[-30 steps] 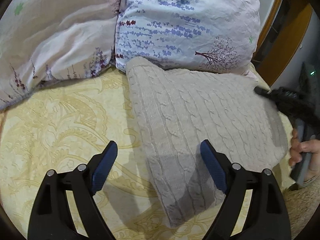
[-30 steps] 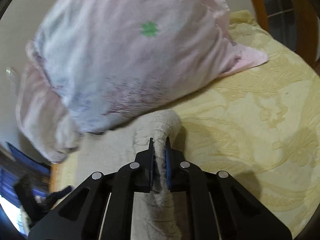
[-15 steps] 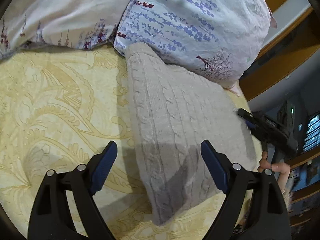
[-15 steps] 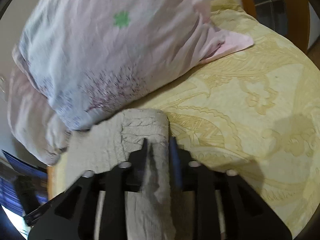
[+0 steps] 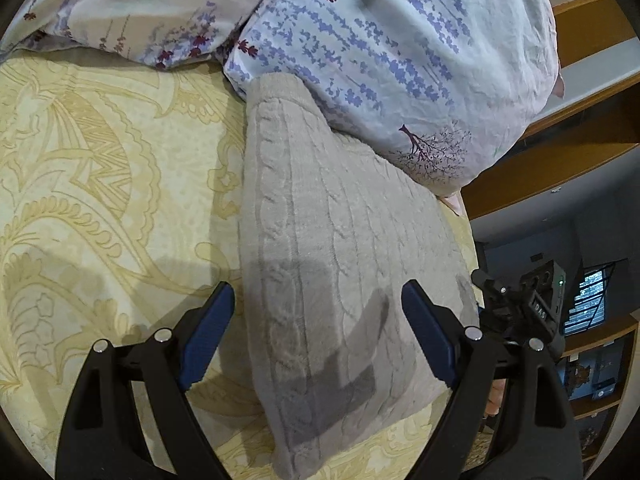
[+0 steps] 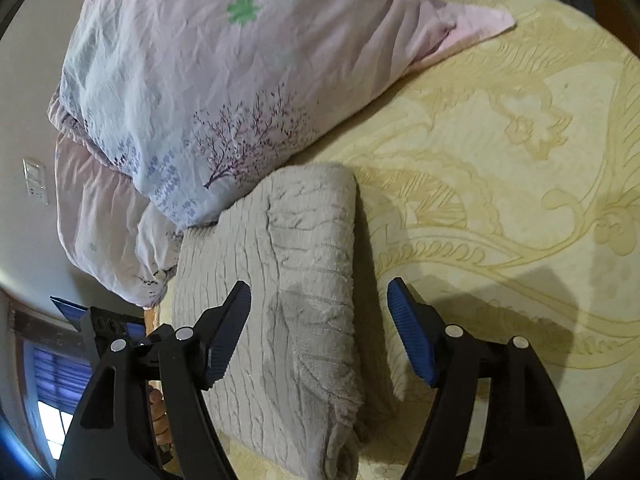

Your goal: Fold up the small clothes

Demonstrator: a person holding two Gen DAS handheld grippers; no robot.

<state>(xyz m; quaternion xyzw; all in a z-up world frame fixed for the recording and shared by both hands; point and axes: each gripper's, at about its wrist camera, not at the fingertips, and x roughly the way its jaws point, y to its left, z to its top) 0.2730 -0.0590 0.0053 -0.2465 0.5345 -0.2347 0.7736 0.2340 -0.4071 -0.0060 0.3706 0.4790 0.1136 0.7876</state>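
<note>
A beige cable-knit sweater (image 5: 332, 248) lies folded on the yellow patterned bedspread (image 5: 100, 184), its far end against a flowered pillow (image 5: 400, 52). My left gripper (image 5: 318, 336) hovers open over the near part of the sweater, its blue pads clear of the knit. In the right wrist view the same sweater (image 6: 288, 280) lies with its folded edge running away from me. My right gripper (image 6: 320, 328) is over that edge with its jaws opening, and the knit lies below them, untouched by the pads. The other gripper (image 5: 520, 312) shows beyond the sweater's right side.
Two pillows are stacked at the bed's head (image 6: 208, 80). A wooden bed frame (image 5: 560, 160) and dark shelves (image 5: 592, 360) stand past the bed's right edge. A window (image 6: 56, 380) glows at the lower left of the right wrist view. Bare bedspread (image 6: 500, 200) spreads to the right.
My right gripper let go of the sweater's edge and its jaws spread wide; the edge dropped flat. My left gripper rolled and shifted, staying open over the sweater.
</note>
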